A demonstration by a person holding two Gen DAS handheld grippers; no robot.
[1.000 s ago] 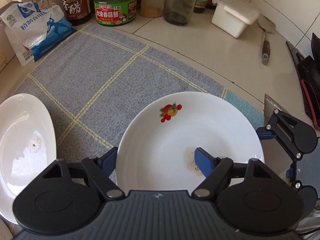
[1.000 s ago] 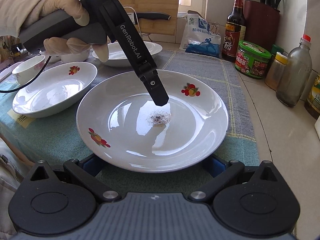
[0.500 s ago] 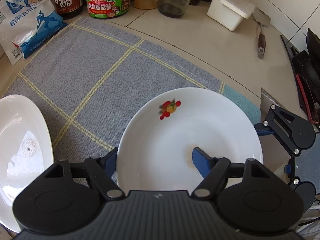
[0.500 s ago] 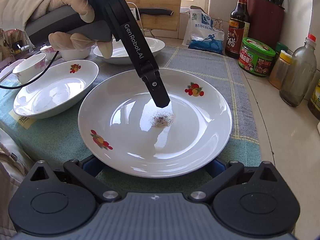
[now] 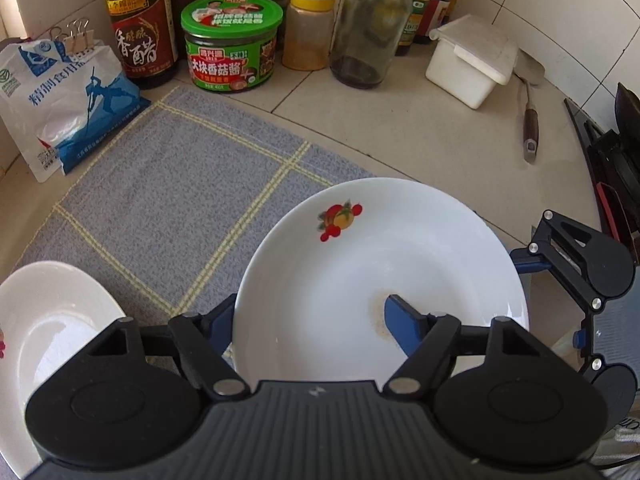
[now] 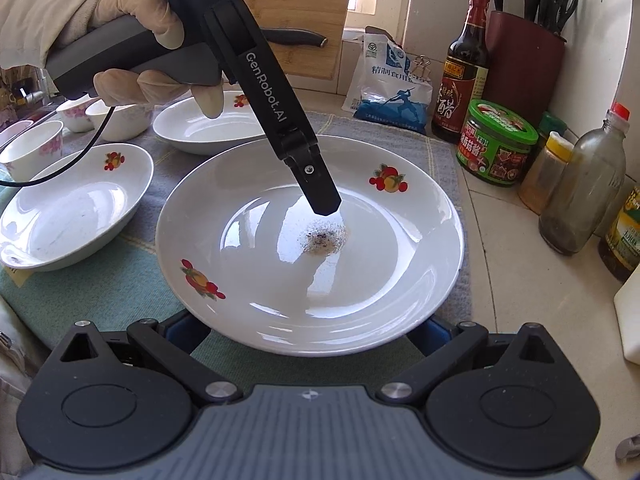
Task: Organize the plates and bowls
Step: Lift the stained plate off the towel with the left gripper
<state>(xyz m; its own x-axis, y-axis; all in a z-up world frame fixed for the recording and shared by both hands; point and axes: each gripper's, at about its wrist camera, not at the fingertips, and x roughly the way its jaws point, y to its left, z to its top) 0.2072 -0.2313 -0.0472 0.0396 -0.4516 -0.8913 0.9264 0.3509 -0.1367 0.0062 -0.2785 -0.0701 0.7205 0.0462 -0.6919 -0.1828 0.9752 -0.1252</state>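
A white plate (image 5: 360,268) with fruit prints is gripped by my left gripper (image 5: 308,320): one finger lies inside the plate, the other under its rim. The same plate (image 6: 312,240) fills the right wrist view, held above the cloth, with a brown stain at its middle. My right gripper (image 6: 308,328) is open, its fingers spread under the plate's near rim. A second fruit-print dish (image 6: 72,212) lies at the left and a third (image 6: 208,128) behind; one shows in the left wrist view (image 5: 52,340).
A grey and teal cloth (image 5: 180,192) covers the counter. Small cups (image 6: 32,148) stand far left. A salt bag (image 5: 64,100), vinegar bottle (image 5: 140,24), green jar (image 5: 232,44), glass bottle (image 5: 368,24) and white box (image 5: 472,60) line the wall. A spatula (image 5: 528,116) lies at the right.
The left gripper has carried the plate up and toward the jars at the wall. The right gripper stays open beneath the plate's rim.
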